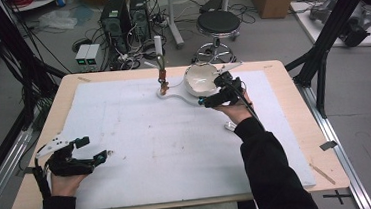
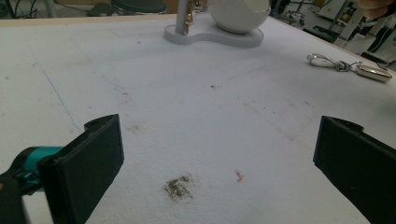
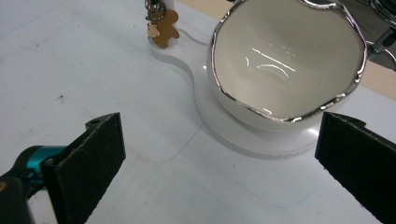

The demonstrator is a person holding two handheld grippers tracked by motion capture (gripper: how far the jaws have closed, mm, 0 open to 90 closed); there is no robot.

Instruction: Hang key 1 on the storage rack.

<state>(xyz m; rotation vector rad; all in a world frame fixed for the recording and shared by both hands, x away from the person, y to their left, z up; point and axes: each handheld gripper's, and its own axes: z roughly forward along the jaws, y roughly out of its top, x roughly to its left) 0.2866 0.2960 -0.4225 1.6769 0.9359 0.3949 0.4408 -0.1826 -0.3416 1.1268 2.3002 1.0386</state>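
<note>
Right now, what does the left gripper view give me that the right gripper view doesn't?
Left gripper view alone: the metal keychain lying on the white mat, beside a dark smudge near the open jaws.

Right gripper view alone: the inside of the white bowl, empty, with its silver rim, seen between that gripper's open jaws.

Both: the bowl on its flat white base, and the gingerbread charm hanging at the post.

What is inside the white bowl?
Nothing shows inside the white bowl: its shiny inner wall is bare, seen from the right hand-held gripper. The near rim hides the part of the inside just behind it.
</note>
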